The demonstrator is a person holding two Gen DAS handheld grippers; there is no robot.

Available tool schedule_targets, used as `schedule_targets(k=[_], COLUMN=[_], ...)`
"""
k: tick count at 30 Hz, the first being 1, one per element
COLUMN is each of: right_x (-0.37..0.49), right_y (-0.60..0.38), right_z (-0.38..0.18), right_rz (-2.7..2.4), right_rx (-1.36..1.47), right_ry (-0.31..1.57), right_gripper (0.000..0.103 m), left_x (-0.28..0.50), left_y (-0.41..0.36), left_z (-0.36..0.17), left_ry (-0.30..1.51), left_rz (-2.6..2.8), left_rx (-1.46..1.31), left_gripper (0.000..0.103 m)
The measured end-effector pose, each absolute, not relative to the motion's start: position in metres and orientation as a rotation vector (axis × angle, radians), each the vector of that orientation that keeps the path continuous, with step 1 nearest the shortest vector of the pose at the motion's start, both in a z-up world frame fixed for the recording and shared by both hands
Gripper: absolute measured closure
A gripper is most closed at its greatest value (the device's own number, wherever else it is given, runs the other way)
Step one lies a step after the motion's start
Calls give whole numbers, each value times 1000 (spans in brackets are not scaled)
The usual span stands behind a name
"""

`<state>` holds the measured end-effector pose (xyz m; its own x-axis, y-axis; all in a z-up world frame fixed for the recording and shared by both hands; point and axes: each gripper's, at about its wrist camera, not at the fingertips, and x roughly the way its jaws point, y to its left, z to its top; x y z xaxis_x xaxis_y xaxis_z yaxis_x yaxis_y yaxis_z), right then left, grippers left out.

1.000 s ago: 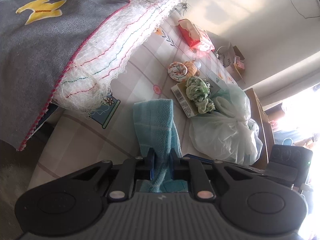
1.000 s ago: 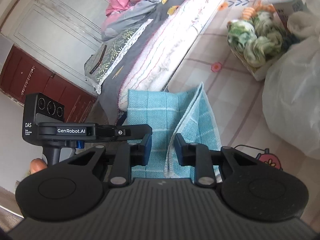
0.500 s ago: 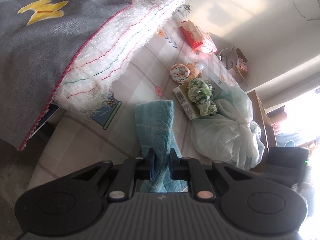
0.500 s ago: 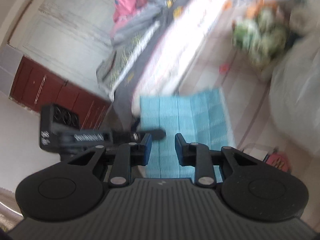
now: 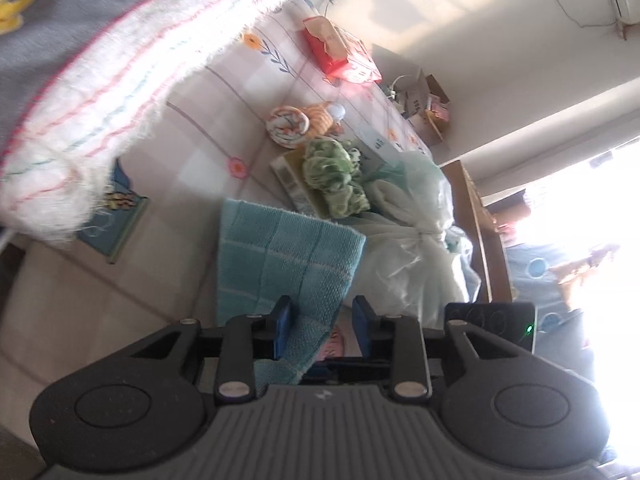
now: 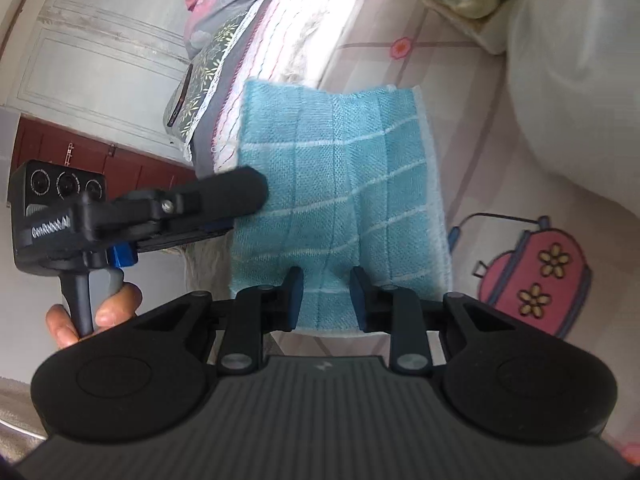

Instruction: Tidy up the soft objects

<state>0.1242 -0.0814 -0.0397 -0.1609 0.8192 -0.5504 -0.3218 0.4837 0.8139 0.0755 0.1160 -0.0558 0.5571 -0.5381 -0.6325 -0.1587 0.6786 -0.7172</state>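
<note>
Lying flat, blue towel (image 6: 340, 184) under both spread hand-held grippers; neither grasping.

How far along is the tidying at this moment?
Done: the blue towel lies folded on the patterned sheet. In hand: nothing; the left gripper and right gripper are both open, the towel's edge lying between their fingers. Left: the green yarn, the rolled cloth and the white blanket look unsorted.
</note>
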Motion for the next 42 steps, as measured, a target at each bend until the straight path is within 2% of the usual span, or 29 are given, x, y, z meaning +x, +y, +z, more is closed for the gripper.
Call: schedule_targets(k=[6, 12, 20, 23, 28, 32, 37, 42], right_x=[120, 120, 116, 115, 120, 127, 129, 131], right_y=[-92, -123, -157, -140, -115, -132, -147, -157], right_z=[-39, -18, 24, 20, -18, -31, -26, -13], right_rz=[1051, 988, 1082, 1136, 1045, 1004, 930, 846], right_rx=[490, 485, 589, 560, 442, 539, 543, 527], right_ry=[1392, 1313, 1120, 1146, 1302, 1318, 1262, 1195], right_gripper=[77, 76, 75, 74, 74, 76, 75, 73], left_x=[90, 99, 105, 105, 96, 82, 76, 79], left_y=[115, 112, 114, 116, 118, 119, 107, 98], left_z=[-72, -84, -97, -98, -81, -58, -56, -73], left_ry=[999, 1002, 1020, 1019, 964, 909, 964, 1031], left_rz=[-277, -274, -268, -268, -253, -226, -200, -239], left_rx=[-907, -945, -992, -999, -938, -791, -588, -591], left_gripper=[69, 66, 51, 48, 40, 31, 31, 38])
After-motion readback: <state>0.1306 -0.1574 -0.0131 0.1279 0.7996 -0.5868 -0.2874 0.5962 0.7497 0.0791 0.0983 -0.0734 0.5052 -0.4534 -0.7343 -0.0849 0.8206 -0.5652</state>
